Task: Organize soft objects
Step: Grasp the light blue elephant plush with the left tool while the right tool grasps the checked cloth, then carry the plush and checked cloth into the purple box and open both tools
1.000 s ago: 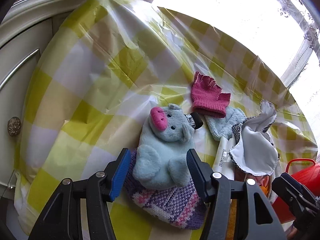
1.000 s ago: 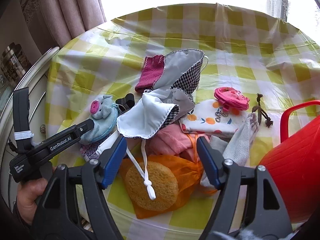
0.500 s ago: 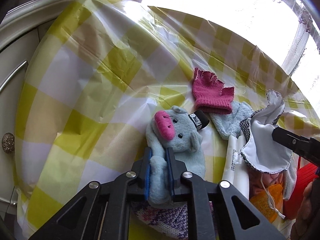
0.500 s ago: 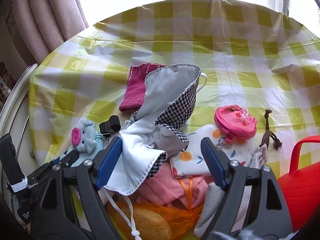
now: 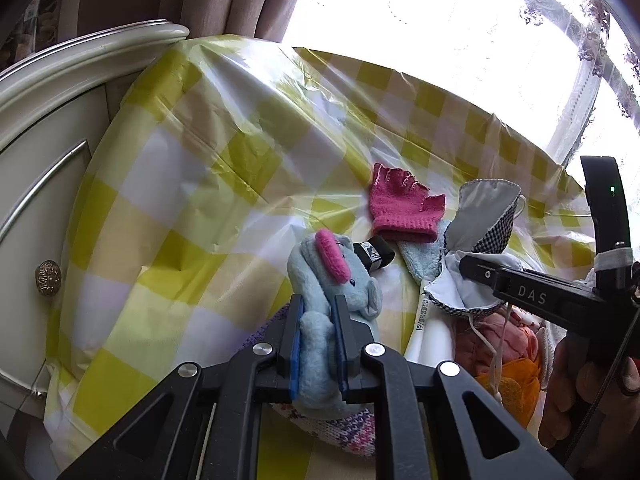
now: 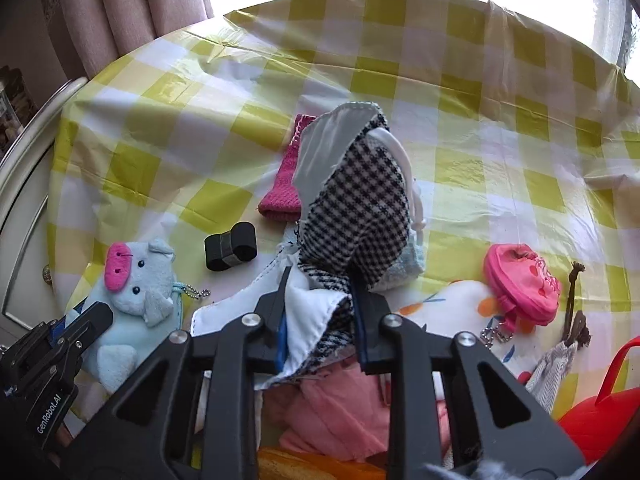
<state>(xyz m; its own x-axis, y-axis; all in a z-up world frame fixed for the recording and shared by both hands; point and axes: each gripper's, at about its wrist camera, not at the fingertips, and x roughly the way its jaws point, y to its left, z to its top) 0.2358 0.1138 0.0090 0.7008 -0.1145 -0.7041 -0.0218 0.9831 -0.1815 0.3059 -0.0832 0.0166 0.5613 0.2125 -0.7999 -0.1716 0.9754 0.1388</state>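
Left hand-held gripper (image 5: 318,346) clamped on blue plush toy (image 5: 332,280), right hand-held gripper (image 6: 320,320) closing on checked mask (image 6: 356,208), glove (image 6: 286,176) half hidden

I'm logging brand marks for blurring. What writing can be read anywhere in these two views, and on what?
"DAS": on the right gripper body, seen from the left wrist.
"GenRobot.AI": on the left gripper body, seen from the right wrist.
Small print on the white strip beside the plush toy: too small to read.

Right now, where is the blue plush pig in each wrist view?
Left wrist: blue plush pig at lower centre, pinched between the left gripper.
Right wrist: lower left, beside the left gripper's tip.
Shared landmark: the small black clip just beyond the pig.
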